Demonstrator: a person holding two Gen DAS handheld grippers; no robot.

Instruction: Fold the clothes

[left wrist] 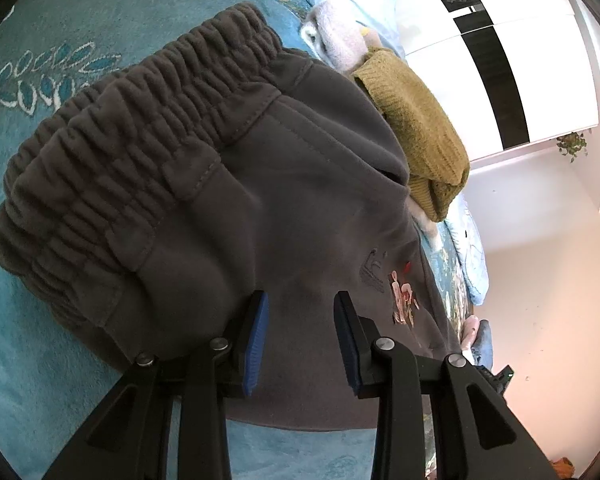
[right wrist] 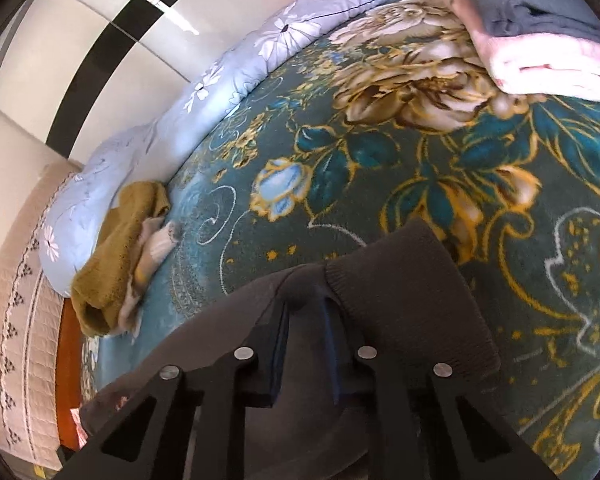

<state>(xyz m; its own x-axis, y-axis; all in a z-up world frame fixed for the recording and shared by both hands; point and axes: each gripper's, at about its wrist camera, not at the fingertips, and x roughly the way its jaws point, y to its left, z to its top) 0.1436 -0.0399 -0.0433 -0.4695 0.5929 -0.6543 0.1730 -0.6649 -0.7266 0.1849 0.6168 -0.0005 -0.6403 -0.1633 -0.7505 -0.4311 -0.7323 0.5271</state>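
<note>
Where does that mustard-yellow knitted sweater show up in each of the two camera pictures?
Left wrist view: the mustard sweater lies upper right, behind the grey sweatpants, near the bed's edge.
Right wrist view: the same sweater lies at the left, against the pale blue floral quilt.
Shared landmark: the teal floral blanket covering the bed, also seen in the left wrist view.

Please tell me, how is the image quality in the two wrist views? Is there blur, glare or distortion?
Left wrist view: sharp on the grey trousers; the white wall at right is overexposed with a pinkish cast; fisheye bends the wardrobe's black stripe. Right wrist view: slight motion blur on the floral blanket; the pink folded cloth looks washed out; the bed edge curves strongly, and the corners are black.
</note>
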